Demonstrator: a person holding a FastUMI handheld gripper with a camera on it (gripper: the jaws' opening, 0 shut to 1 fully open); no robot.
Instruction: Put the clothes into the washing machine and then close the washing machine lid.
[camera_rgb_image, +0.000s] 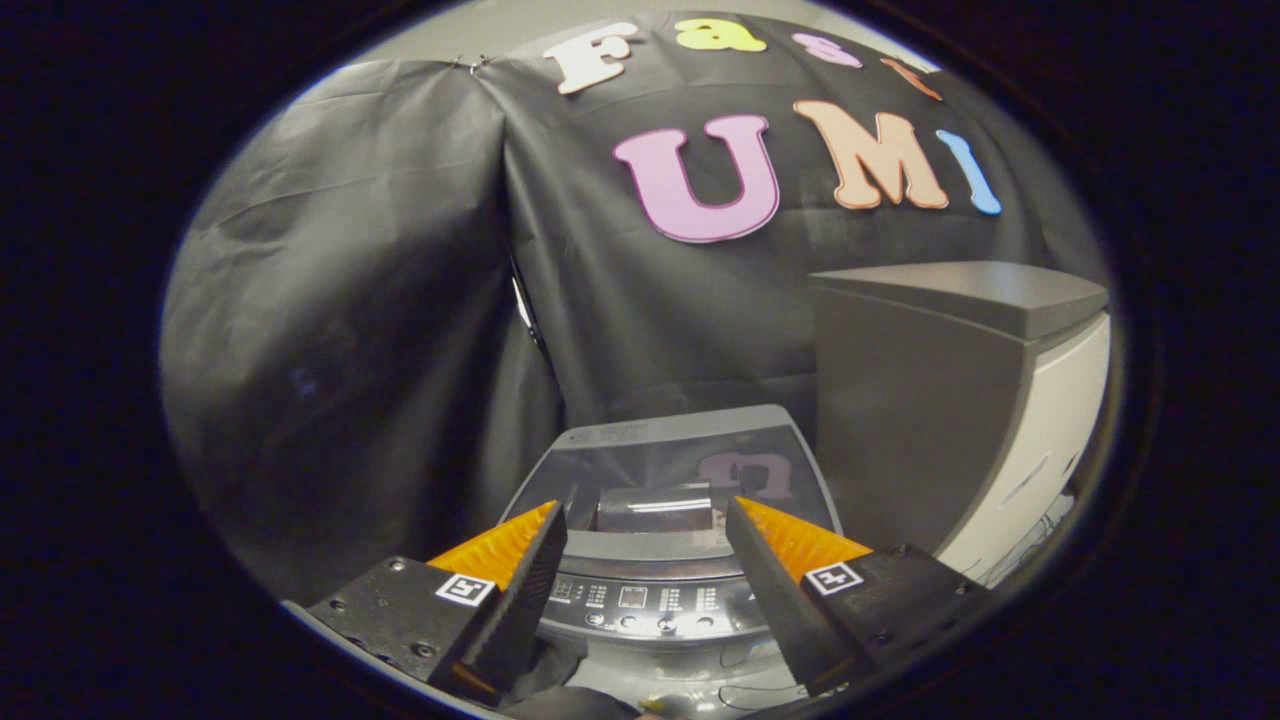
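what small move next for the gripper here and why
Probably ease down and forward toward the lid handle: the gripper is open and holds nothing, the washer's lid lies flat and shut beyond the fingers, and it must open first.

You have a grey cabinet (960, 400) with a white side standing against the black cloth wall (400, 300), which hangs in creased folds.

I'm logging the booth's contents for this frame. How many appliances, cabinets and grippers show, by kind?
Grey top-loading washing machine with closed dark glass lid: 1
Grey-and-white boxy cabinet beside it: 1
Two-finger gripper, fingers open and holding nothing above the machine's control panel: 1
Total: 3
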